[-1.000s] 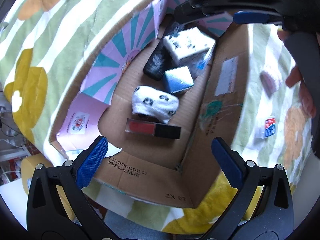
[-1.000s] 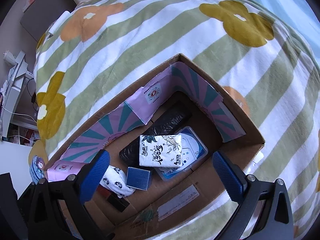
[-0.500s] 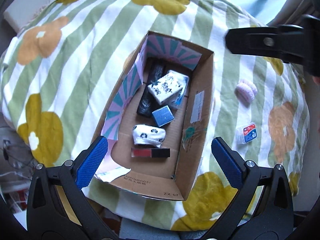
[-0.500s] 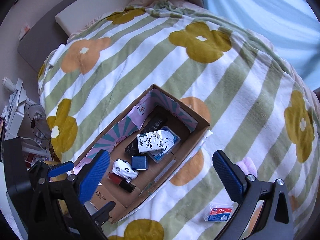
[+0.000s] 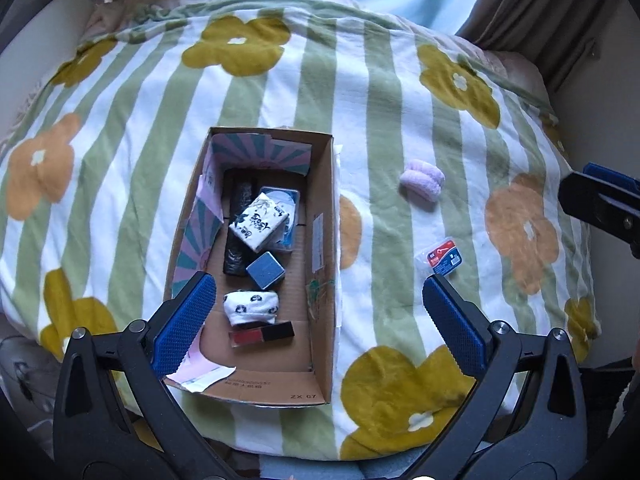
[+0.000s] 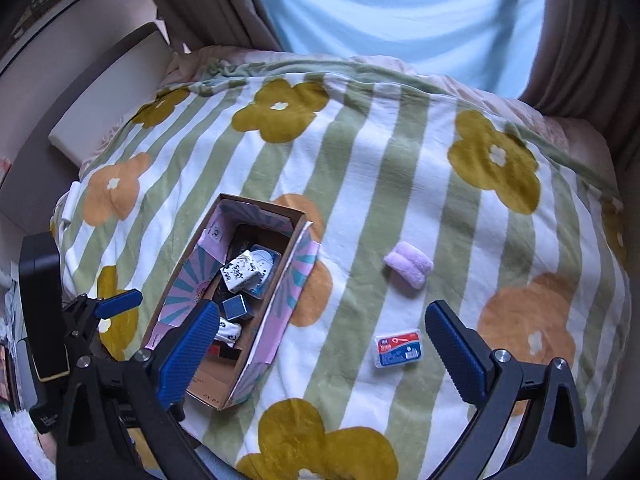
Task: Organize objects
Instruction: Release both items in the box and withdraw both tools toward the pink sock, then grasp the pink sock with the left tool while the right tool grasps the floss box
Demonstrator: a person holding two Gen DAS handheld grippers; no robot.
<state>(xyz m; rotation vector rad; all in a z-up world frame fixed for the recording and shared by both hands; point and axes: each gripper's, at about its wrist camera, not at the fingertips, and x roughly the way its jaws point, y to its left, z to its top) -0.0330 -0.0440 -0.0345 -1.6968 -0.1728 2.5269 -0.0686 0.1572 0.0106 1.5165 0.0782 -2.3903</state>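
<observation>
A cardboard box (image 5: 322, 264) (image 6: 276, 304) lies on the striped flower blanket. It holds a white tissue pack (image 5: 259, 222), a blue cube (image 5: 265, 270), a rolled white sock (image 5: 251, 306), a red and black tube (image 5: 261, 334) and a black item. A pink fluffy roll (image 5: 422, 179) (image 6: 409, 263) and a small red-blue packet (image 5: 439, 256) (image 6: 398, 348) lie on the blanket to the box's right. My left gripper (image 5: 319, 324) is open, high above the box's near end. My right gripper (image 6: 323, 354) is open, high above the blanket between box and packet.
The bed's blanket (image 5: 380, 92) ends at its near edge below both grippers. A light blue curtain (image 6: 400, 12) hangs behind the bed, with brown drapes at the sides. A white headboard cushion (image 6: 108, 92) is at the left. The left gripper shows in the right wrist view (image 6: 100, 312).
Both grippers have pulled far up and back from the box, so the whole bed is now in view. Both stay open and empty. The objects have not moved.
</observation>
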